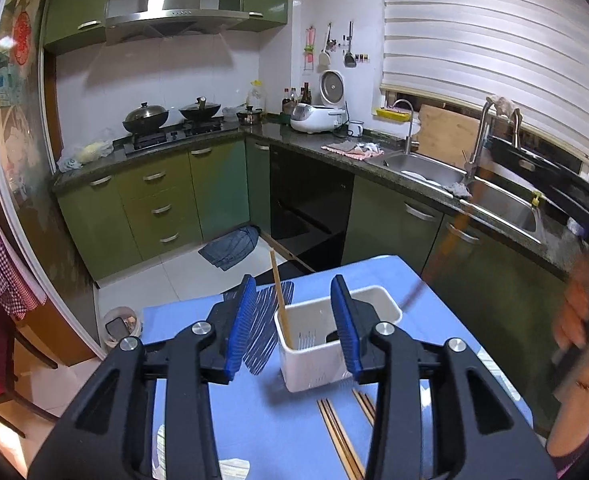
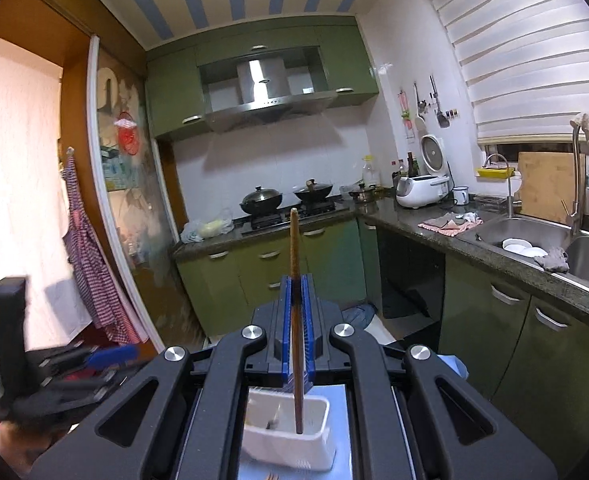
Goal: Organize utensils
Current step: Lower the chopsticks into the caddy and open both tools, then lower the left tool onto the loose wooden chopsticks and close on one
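Basically the blue table (image 1: 222, 408) carries everything, with the white utensil holder (image 1: 322, 364) near its middle and the loose chopsticks (image 1: 340, 436) flat on the mat just on the near side of it. Key relation: the right gripper (image 2: 297, 280) sits above the holder (image 2: 290, 436), jaws together, clamped on one dark brown chopstick (image 2: 294, 248). Its long axis is roughly upright, lower tip hanging over the holder's open mouth, maybe just inside; hard to tell whether it touches the bottom. A straight drop should land it, my guess.

Left gripper (image 1: 294, 328) has jaws apart and nothing between the pads; it looks at the holder from the near side, the right jaw overlapping the holder's rim in view. One pale chopstick (image 1: 280, 300) already stands in the holder's left corner, leaning against the wall. The holder looks otherwise empty. The left gripper is nearer the loose chopsticks, which point roughly away from the camera.
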Motion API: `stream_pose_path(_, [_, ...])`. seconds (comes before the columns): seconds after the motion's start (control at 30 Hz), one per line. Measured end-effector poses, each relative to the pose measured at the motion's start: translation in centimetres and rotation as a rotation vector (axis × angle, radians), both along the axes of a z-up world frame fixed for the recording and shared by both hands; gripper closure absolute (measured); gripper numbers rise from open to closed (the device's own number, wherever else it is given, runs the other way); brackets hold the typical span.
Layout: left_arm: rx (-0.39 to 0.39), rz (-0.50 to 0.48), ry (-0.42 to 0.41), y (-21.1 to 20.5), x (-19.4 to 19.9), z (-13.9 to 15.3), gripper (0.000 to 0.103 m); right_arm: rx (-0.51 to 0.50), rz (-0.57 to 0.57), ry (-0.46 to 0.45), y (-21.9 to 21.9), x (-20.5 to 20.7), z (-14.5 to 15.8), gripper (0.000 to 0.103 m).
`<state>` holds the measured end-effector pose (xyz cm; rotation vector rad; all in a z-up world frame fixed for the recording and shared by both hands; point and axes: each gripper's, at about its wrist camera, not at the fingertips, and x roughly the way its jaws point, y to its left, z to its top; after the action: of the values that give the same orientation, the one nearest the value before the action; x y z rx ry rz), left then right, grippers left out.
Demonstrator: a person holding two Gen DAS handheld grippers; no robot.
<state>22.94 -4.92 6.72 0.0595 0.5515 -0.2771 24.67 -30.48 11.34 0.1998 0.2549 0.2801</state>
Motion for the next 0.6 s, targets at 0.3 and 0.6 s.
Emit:
stream_pose_path(0.3, [0.005, -0.002, 0.027, 1.1, -0.6, -0.9, 0.063, -0.037, 0.004, 0.15, 1.6, 5.5, -5.2, 0.097])
stream_pose_path(0.6, [-0.005, -0.02, 0.096, 1.0, -0.8, -3.3, 0.059, -0.072, 0.04, 0.184, 2.6, 5.2, -7.7, 0.092])
